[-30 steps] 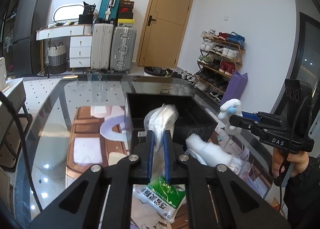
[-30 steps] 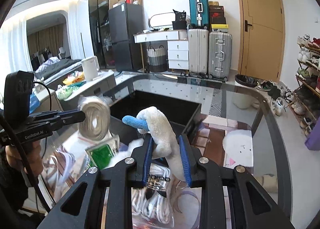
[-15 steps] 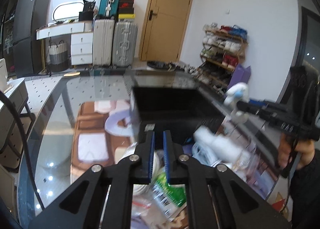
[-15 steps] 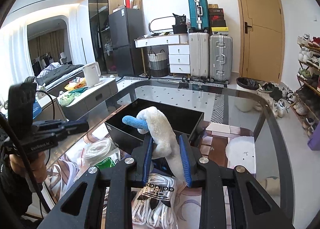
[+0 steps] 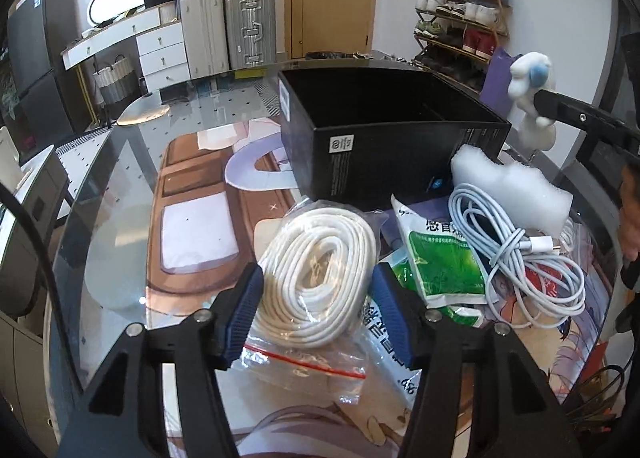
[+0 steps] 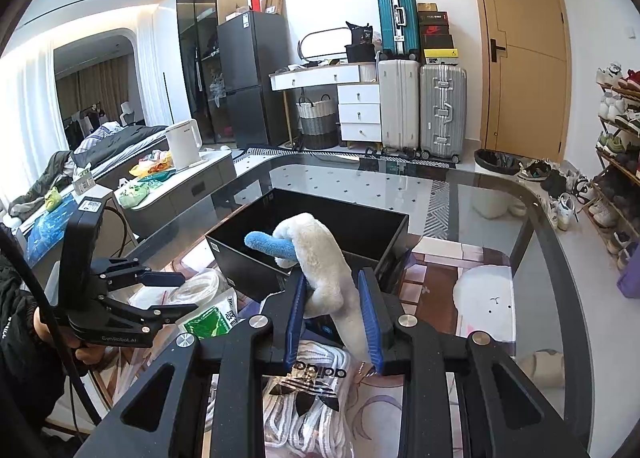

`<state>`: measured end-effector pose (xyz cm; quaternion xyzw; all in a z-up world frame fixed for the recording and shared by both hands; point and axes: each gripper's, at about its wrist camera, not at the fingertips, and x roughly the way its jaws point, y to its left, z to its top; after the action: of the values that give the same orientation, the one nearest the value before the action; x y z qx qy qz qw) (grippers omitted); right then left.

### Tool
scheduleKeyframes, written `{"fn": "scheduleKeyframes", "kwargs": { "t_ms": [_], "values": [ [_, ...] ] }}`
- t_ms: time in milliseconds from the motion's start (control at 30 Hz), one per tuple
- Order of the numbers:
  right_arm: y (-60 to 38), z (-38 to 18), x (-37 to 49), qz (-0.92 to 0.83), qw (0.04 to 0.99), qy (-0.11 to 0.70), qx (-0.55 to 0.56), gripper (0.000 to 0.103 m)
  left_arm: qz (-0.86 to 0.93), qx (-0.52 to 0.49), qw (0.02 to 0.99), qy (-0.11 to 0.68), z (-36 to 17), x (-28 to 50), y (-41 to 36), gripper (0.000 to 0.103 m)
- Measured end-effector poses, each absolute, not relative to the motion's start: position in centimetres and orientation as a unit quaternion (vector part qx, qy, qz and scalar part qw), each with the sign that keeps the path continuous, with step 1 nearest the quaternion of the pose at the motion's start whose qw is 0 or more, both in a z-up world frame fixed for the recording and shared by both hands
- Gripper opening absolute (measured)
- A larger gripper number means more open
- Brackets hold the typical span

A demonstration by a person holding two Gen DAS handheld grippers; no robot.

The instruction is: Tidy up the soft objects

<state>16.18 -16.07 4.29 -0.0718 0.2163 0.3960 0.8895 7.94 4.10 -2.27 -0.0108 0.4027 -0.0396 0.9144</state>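
The left gripper (image 5: 318, 304) stands wide open, its blue pads either side of a bagged coil of white cord (image 5: 318, 278) lying on the glass table (image 5: 120, 186), holding nothing that I can see. Just right of the coil sit a green packet (image 5: 438, 258), a tangled white cable (image 5: 516, 254) and a lump of white stuffing (image 5: 508, 190), all near the black box (image 5: 384, 138). The right gripper (image 6: 334, 312) is clamped on a white plush toy (image 6: 328, 258) (blue ear sticking out left), held above the near right edge of the box.
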Motion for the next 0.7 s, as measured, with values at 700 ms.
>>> {"fn": "scheduleKeyframes", "kwargs": {
  "t_ms": [700],
  "values": [
    [-16.6,4.4,16.2,0.397,0.891,0.21,-0.066,0.027,-0.058,-0.033,0.929,0.365,0.5,5.4,4.6,0.005]
  ]
}}
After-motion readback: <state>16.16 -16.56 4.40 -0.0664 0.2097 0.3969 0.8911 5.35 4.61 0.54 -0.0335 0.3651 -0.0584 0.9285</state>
